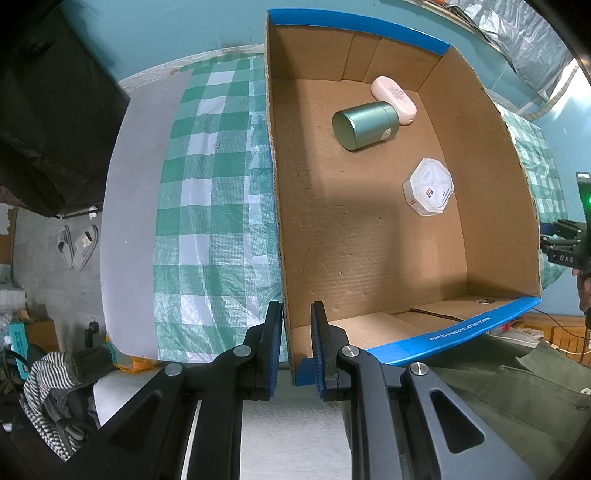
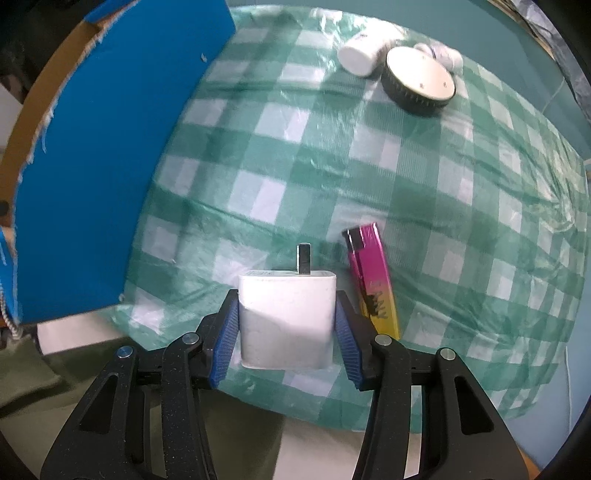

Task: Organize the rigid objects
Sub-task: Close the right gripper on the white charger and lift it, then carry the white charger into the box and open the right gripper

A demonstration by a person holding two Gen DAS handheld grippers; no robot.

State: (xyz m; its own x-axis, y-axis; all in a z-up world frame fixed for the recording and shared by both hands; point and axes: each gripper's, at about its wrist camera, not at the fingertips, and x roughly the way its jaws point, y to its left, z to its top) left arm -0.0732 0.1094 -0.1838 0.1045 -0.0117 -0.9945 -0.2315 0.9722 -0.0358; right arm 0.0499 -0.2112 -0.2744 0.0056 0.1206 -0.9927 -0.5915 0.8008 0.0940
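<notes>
Left tongs [image 1: 295, 343] clenched on wall of brown cardboard box w/ blue taped rim [image 1: 369, 29]. Right tongs [image 2: 287, 321] grasp white plastic plug-in charger [image 2: 286, 317], lifted over green-checked counter [image 2: 332, 166] nr its front edge, beside pink lighter [image 2: 373, 280].

Rough matt cardboard box [image 1: 369, 240]; brushed metal tin [image 1: 364, 125]; smooth pink plastic case [image 1: 393, 99]. Crinkly glossy plastic tablecloth [image 2: 406, 184], matt white plastic charger [image 2: 286, 321], shiny lighter [image 2: 373, 280].

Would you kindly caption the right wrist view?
Right gripper clamps a white charger above the checked cloth, beside a pink lighter.
</notes>
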